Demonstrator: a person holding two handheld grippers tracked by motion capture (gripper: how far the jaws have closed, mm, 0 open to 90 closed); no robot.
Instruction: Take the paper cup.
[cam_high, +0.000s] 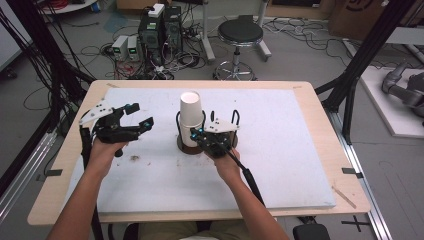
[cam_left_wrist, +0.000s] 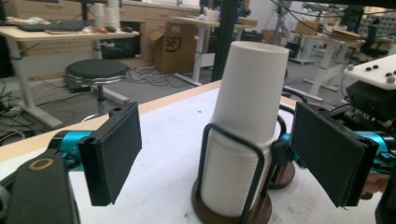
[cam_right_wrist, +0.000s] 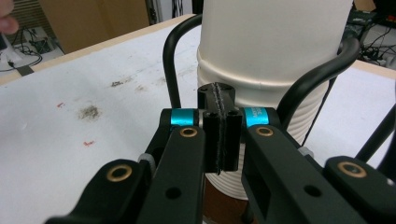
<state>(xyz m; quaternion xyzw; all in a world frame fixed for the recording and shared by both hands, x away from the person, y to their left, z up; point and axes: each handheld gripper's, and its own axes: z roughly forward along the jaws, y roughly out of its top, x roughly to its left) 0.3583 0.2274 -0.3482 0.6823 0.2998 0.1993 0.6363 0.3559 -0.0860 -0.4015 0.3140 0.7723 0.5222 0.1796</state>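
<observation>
Your stack of white paper cups (cam_high: 191, 116) stands upright near the middle of the white mat (cam_high: 280, 150), set in a cup holder (cam_high: 186, 144) with a round dark brown base and black wire loops rising around it. In your left gripper view the lower cups (cam_left_wrist: 233, 182) show as a band of close-packed ribbed rims, and 1 smooth cup (cam_left_wrist: 250, 88) stands tall out of them, its plain flat bottom facing up. A second dark base (cam_left_wrist: 282, 173) sits just behind the first, mostly covered by the stack.

Your left gripper (cam_high: 136, 118) hangs to the left of the stack, apart from it, with its jaws spread wide and nothing between the pads; in its own view the 2 black pads (cam_left_wrist: 112, 156) frame the cups without touching them. Your right gripper (cam_high: 199, 134) sits low against the near side of the holder. Its jaws are pressed together, pad to pad, with nothing between them (cam_right_wrist: 220, 130), and the tip lies just in front of the rim where the smooth cup meets the ribbed ones.

The right gripper view cuts off the top of the stack (cam_right_wrist: 275, 42), and the gripper's own arms hide the base. From above, your right hand (cam_high: 226, 162) covers part of the holder, so you cannot tell whether the closed tip touches cup or wire
</observation>
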